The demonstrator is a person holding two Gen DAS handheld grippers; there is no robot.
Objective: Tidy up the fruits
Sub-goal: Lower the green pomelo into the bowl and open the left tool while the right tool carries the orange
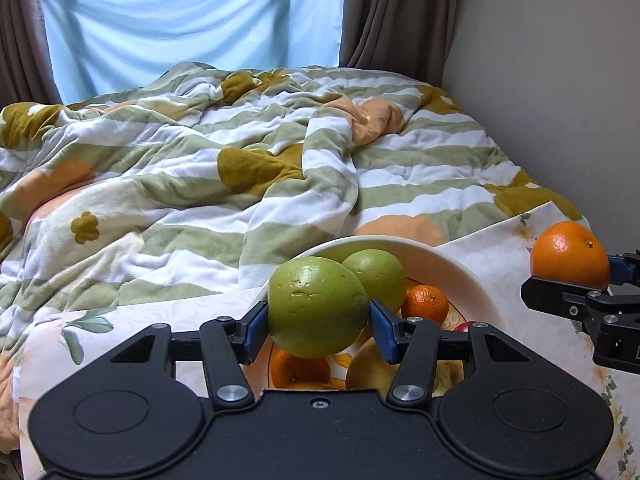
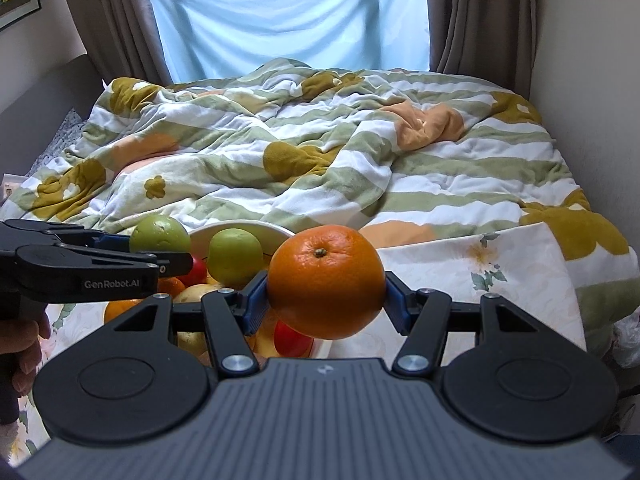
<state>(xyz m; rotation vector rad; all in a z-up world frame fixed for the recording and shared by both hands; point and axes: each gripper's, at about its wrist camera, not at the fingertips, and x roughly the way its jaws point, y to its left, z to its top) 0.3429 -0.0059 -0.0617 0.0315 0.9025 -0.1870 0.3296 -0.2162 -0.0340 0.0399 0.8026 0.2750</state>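
My left gripper (image 1: 318, 322) is shut on a large green fruit (image 1: 316, 304) and holds it above the near rim of a white bowl (image 1: 448, 264). The bowl holds another green fruit (image 1: 378, 276), a small mandarin (image 1: 425, 304), oranges, a yellow fruit and something red. My right gripper (image 2: 325, 300) is shut on a big orange (image 2: 325, 282) and holds it in the air to the right of the bowl (image 2: 240, 227). The orange also shows in the left wrist view (image 1: 570, 254). The left gripper's green fruit shows in the right wrist view (image 2: 160, 234).
The bowl stands on a floral cloth (image 2: 480, 280) laid at the foot of a bed. A rumpled striped quilt (image 1: 240, 160) covers the bed behind. A wall (image 1: 560, 80) runs along the right, and curtains with a blue drape (image 1: 192, 20) hang at the back.
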